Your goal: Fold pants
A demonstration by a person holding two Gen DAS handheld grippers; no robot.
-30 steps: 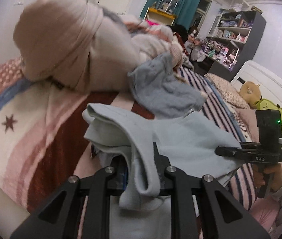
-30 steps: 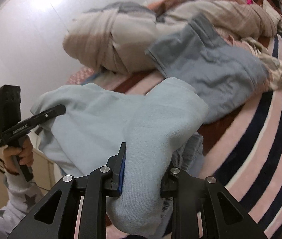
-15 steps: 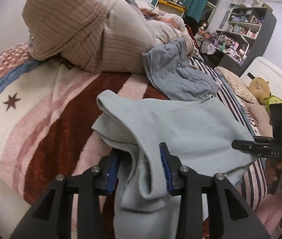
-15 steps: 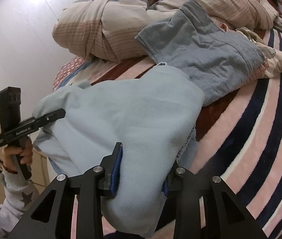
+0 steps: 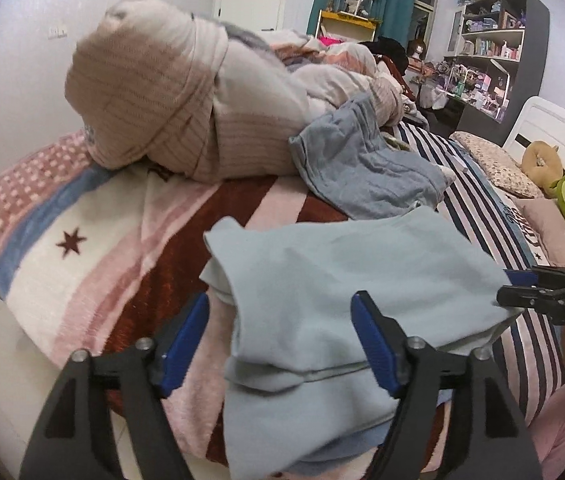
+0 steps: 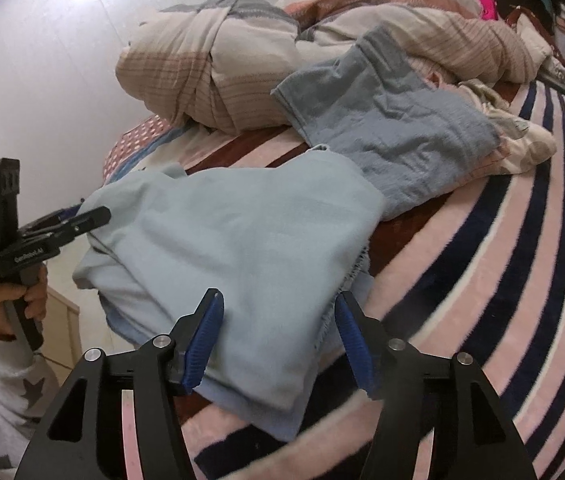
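Folded pale blue pants [image 5: 346, 276] on striped blanket [image 5: 94, 248], between opening left gripper [image 5: 282, 320]

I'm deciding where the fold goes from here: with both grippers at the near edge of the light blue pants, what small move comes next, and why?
Probably draw both back clear of the cloth. The left gripper and right gripper have jaws opening, pads off the light blue fleece pants, which lie doubled over on the striped blanket, seemingly released.

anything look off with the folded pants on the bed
The light blue pants are folded, but their near end hangs over the edge of the bed rather than lying flat, and the layers do not line up. A grey-blue garment lies crumpled just behind them.
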